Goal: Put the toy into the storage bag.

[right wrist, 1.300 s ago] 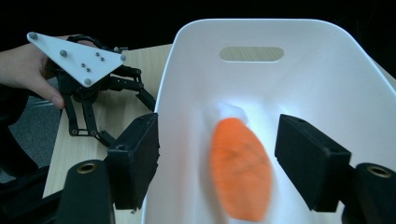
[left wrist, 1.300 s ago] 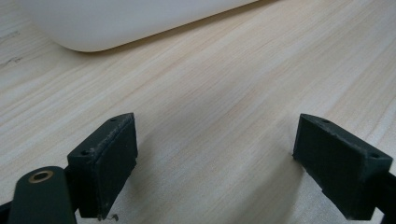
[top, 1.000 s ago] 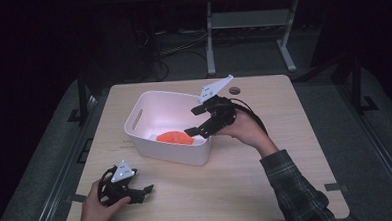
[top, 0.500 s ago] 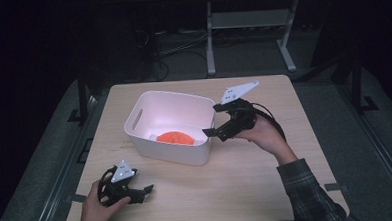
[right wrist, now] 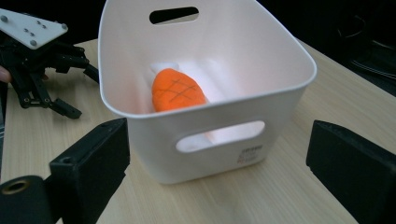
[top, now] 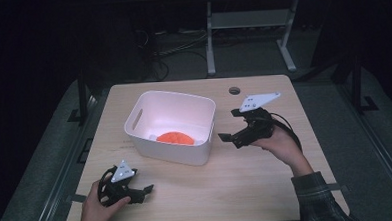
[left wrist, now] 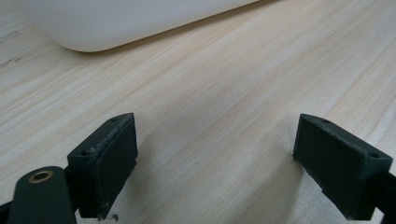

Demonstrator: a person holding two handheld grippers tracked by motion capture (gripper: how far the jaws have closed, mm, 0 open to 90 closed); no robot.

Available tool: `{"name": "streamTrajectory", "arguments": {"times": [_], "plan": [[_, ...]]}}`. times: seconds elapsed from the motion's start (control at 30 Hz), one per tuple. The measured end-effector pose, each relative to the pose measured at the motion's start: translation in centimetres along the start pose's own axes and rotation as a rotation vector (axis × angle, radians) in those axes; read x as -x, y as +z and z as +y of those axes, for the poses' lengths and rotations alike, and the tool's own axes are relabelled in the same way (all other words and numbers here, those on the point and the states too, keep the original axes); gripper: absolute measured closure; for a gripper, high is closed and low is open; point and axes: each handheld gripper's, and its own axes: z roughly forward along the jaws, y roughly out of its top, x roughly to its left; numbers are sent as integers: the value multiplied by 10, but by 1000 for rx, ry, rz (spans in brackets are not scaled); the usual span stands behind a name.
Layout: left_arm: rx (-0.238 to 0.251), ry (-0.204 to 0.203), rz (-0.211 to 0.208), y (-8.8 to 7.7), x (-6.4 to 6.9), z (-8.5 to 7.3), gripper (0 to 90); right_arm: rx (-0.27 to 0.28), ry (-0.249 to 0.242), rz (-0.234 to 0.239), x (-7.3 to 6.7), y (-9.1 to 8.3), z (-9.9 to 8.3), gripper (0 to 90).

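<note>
Inspector A: Since the earlier frames, the right tongs (top: 227, 137) have drawn back out of the white plastic bin (top: 207, 121) and now sit beside its right wall, over the bench (top: 247, 188). Their jaws have just been opening, and nothing is between them.

Inspector B: Confirmed. In the right gripper view both black pads stand well apart, with the bin's handle slot and label framed in the gap. Where is the item?

Inspector A: An orange toy food piece (right wrist: 178, 90), with a scored grid on its top, lies on the bin floor near the middle, partly on something pale that I cannot identify. From above it reads as an orange patch (top: 174, 138) close to the near wall.

Inspector B: My judgement: it lies loose in the bin as a finished drop-off, and the right tongs are spread because they hold nothing.

Inspector A: Agreed, as a judgement. Left tongs (top: 148, 188)?

Inspector B: Parked at the near left corner of the bench, well apart from the bin. The left gripper view shows the jaws spread over bare wood grain, nothing gripped, with the bin's lower edge (left wrist: 140, 23) farther ahead.

Inspector A: I read that as idle, kept out of the working hand's way.
</note>
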Motion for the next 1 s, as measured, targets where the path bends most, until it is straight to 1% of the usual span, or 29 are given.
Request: {"name": "streamTrajectory", "arguments": {"times": [0.2,0.4,0.5,0.57,0.73,0.83,0.93,1.0], "plan": [[-2,1,-1,0,0,0,128,3,21,-27,-3,-8,-23,57],[0,0,0,0,0,0,128,-5,42,-58,-3,-14,-45,46],[0,0,0,0,0,0,128,-8,62,-66,-3,-18,-56,37],[-2,3,0,0,0,0,128,3,77,-81,-2,-21,-67,35],[0,-2,-1,0,0,0,128,-20,96,-117,-1,-26,-82,25],[-1,-5,-1,0,0,0,128,-46,91,-147,-2,-28,-91,22],[-2,-1,-1,0,0,0,128,-51,108,-149,-3,-31,-103,22],[-4,2,-1,0,0,0,128,-56,122,-159,-2,-34,-112,22]]}}
